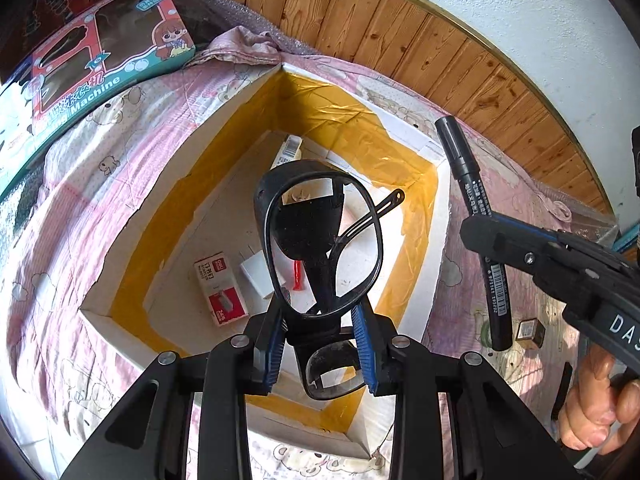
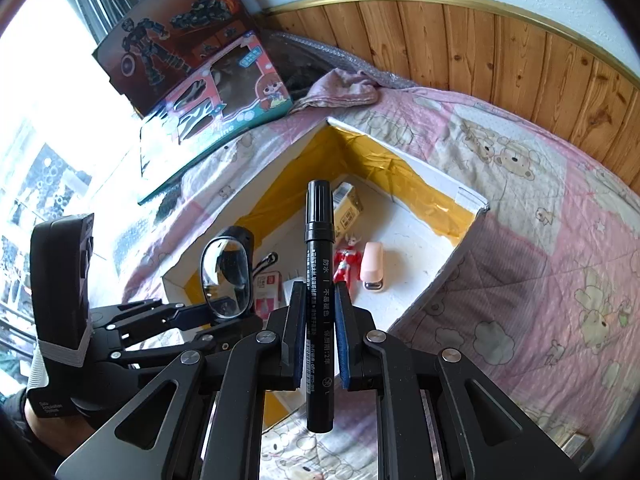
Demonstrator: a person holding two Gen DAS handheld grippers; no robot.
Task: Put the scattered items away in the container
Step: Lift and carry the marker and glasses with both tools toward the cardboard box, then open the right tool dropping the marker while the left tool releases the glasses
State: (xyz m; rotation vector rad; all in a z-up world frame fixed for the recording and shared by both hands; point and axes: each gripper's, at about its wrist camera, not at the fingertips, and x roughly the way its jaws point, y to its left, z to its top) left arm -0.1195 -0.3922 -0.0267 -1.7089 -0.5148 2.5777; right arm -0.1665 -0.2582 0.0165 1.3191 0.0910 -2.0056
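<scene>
Left wrist view is showing everything relative to the white foam container (image 1: pixel 436 216), which is sitting on a pink patterned quilt (image 1: pixel 120 184) with yellow tape lining its inner walls. Beyond the container's far left corner, a toy washing machine box (image 1: pixel 100 60) is lying on the quilt. On the container floor, toward its left side, a red and white staples box (image 1: pixel 220 292) is resting just beside a small white block (image 1: pixel 258 276). Above the container's middle, the left gripper (image 1: pixel 322 320) is clamping black-framed glasses (image 1: pixel 324 240) between its blue pads, one lens standing up over the opening and the other hanging below the fingers. Off the container's right wall, the right gripper (image 1: pixel 480 236) is pinching a black marker (image 1: pixel 476 216), which is standing roughly upright over the quilt, outside the rim. A hand (image 1: pixel 600 408) is gripping that tool's handle at the lower right.

Right wrist view is showing the right gripper (image 2: pixel 320 320) closed on the marker (image 2: pixel 319 264), cap pointing away. Left of the marker, the left gripper (image 2: pixel 224 312) is holding the glasses (image 2: pixel 226 272) over the container's (image 2: pixel 472 200) near left corner. Inside, right of the marker, a red toy figure (image 2: pixel 347 260) is lying beside a pink stapler (image 2: pixel 372 266), with a small carton (image 2: pixel 347 208) farther back.
</scene>
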